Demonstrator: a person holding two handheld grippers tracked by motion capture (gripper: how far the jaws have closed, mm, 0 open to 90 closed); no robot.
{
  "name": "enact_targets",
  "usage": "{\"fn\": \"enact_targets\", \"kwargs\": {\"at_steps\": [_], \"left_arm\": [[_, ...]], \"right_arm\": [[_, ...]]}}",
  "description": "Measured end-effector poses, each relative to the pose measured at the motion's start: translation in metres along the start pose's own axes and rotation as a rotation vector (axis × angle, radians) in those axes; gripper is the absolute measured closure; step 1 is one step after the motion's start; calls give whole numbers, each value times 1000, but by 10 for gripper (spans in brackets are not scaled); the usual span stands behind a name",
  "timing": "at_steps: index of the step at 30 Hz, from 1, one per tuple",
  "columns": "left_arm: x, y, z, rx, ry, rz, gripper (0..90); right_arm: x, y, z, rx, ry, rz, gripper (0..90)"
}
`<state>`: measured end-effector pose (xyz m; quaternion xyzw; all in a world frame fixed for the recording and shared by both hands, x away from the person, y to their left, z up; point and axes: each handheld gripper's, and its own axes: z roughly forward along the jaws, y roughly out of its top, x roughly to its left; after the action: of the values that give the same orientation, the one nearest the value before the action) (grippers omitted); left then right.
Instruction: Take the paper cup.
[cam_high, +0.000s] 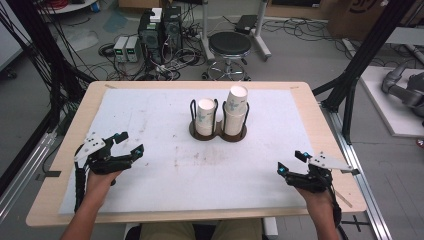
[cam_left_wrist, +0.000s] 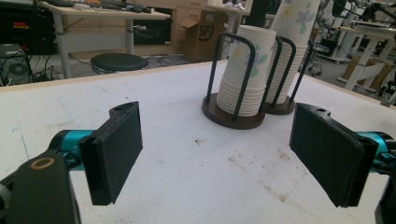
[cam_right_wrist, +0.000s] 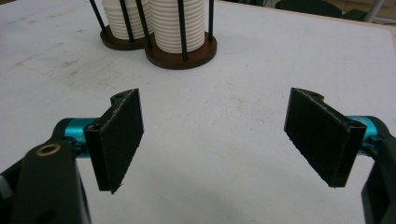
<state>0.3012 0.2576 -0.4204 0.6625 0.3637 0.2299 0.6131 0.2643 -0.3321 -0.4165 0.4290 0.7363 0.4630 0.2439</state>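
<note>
Mid-desk, toward the far edge: cup holder (cam_high: 218, 134) with two paper-cup stacks (cam_high: 235, 109), right one taller, maybe leaning. Left gripper (cam_high: 126, 142) and right gripper (cam_high: 292, 162) both spread wide, holding nothing, near the front corners. White mat (cam_high: 165, 170) between them is bare.

Cup stacks: two (cam_high: 205, 116) (cam_high: 236, 110), centre frame | wire cup holder: one (cam_high: 218, 132), double-ringed | tongs: two, lower left (cam_high: 129, 142) and lower right (cam_high: 291, 162) | counter: one (cam_high: 150, 210) | stool: one (cam_high: 229, 45), top centre
</note>
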Motion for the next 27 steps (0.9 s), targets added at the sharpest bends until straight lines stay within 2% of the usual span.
{"fn": "enact_targets", "kwargs": {"at_steps": [9, 13, 16, 19, 23, 26, 27], "left_arm": [[2, 0, 3, 0, -11, -8, 171], [2, 2, 4, 16, -26, 8, 171], [0, 3, 3, 11, -50, -12, 170], [-1, 6, 5, 12, -67, -14, 170], [-2, 13, 14, 19, -103, -13, 169], [0, 25, 30, 33, -126, -6, 169], [0, 25, 30, 33, -126, -6, 169]], "right_arm": [[1, -1, -1, -1, 1, 6, 202], [1, 0, -1, 6, 8, -6, 203], [2, 1, 0, 14, 14, -4, 203], [4, 2, 0, 13, 18, 1, 202], [6, 5, 0, 12, 20, -7, 202], [7, 8, 3, 10, 28, -13, 202], [7, 8, 3, 10, 28, -13, 202]]}}
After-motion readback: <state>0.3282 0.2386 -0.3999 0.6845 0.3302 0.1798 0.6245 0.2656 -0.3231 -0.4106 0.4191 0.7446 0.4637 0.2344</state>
